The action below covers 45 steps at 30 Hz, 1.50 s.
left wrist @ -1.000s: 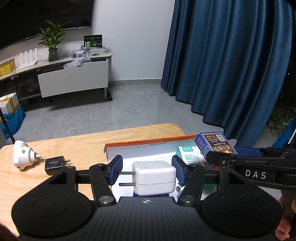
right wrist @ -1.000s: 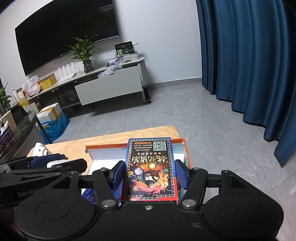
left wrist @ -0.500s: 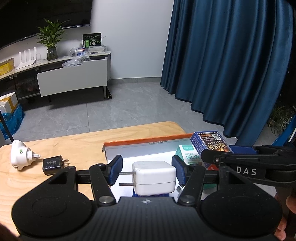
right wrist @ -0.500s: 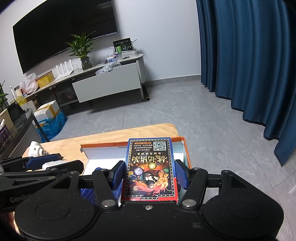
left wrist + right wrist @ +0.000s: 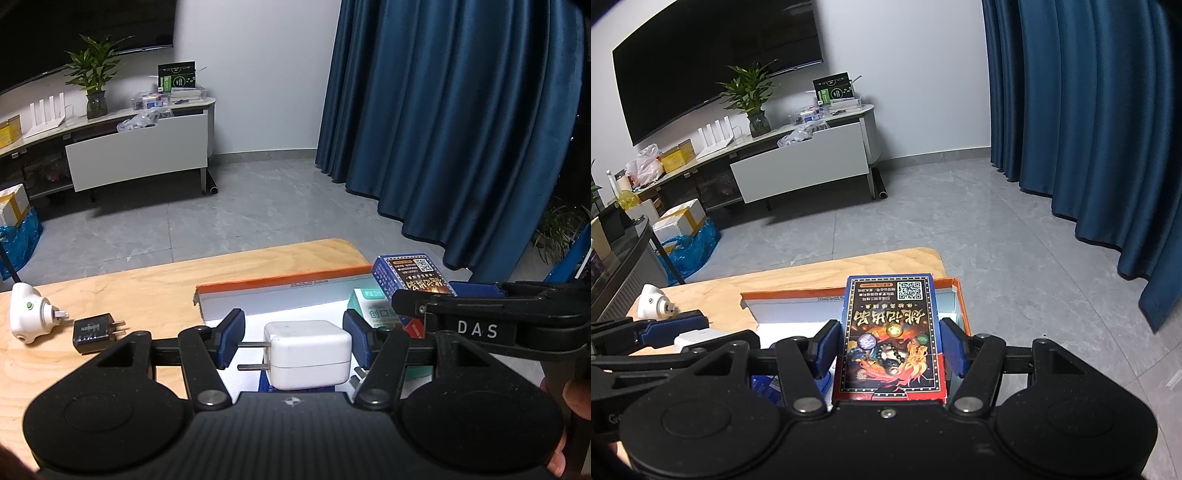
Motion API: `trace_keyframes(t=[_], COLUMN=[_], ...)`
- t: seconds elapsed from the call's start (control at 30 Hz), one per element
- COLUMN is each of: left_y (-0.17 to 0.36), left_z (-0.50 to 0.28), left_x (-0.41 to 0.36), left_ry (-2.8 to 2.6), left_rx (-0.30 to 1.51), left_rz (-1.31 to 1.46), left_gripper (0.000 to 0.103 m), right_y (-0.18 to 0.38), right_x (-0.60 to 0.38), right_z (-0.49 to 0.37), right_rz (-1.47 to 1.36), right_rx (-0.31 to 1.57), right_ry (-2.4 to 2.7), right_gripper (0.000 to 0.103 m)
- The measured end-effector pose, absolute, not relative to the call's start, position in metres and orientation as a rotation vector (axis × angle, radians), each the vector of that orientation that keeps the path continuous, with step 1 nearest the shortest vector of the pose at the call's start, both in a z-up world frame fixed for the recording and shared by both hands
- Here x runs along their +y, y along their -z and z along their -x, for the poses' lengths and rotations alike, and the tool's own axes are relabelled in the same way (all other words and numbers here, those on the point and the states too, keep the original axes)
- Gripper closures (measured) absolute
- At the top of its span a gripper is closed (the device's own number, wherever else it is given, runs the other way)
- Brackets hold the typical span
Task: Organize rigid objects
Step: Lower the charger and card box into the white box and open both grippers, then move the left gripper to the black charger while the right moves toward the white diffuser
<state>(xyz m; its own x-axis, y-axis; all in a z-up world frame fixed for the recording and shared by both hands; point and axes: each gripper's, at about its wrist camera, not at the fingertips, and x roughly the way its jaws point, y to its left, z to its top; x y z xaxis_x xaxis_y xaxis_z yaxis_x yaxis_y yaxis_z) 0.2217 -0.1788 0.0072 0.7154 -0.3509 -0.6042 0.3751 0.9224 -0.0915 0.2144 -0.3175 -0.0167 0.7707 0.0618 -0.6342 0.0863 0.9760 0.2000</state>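
While both hands hover over the tray end of the wooden table (image 5: 155,284), layout left to right in the left wrist view: white plug-in adapter (image 5: 26,312) on its side at the far left of the tabletop, prongs pointing right. Just beside it, a small black charger (image 5: 92,332), flat, prongs also right, apart from the white one. Neither is touched.

Next, the orange-rimmed tray (image 5: 280,280), white inside, long wall facing the camera.

Left gripper (image 5: 293,343): clamped on the white charger (image 5: 308,352), held over the tray. Prong tips meet the left blue pad, the charger's flat end meets the right pad. Body sits level, prongs pointing left.

Right of that, a pale green-white box (image 5: 371,308) stands in the tray, partly hidden behind the right gripper's finger.

Right gripper (image 5: 892,345): closed on the card box (image 5: 894,336), dark printed face up, QR code at the far end. Pads press both long sides. In the right wrist view the box hangs over the tray's right end, far edge near the orange rim. Whether its underside touches anything in the tray, can't tell.

A person's fingers (image 5: 576,400) show at the right edge.
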Motion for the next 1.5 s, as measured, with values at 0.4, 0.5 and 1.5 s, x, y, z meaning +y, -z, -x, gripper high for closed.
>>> trace_keyframes(t=[0.4,0.5,1.5], left_y=[-0.004,-0.009,-0.003], left_z=[-0.226,-0.22,-0.203], left_x=[-0.173,-0.167,-0.016], left_ry=[0.468,0.463,0.069], left_rx=[0.699,0.688,0.712], left_rz=[0.041,0.048,0.158], left_gripper=[0.028,0.025,0.012], right_y=[0.009,0.002,-0.007], right_x=[-0.323,-0.32,-0.172], right_z=[-0.2,-0.195,-0.191], right_rz=[-0.238,-0.238,-0.133], right_rx=[0.655,0.638,0.692], right_ry=[0.066,0.053,-0.231], right_gripper=[0.025,0.024,0.014])
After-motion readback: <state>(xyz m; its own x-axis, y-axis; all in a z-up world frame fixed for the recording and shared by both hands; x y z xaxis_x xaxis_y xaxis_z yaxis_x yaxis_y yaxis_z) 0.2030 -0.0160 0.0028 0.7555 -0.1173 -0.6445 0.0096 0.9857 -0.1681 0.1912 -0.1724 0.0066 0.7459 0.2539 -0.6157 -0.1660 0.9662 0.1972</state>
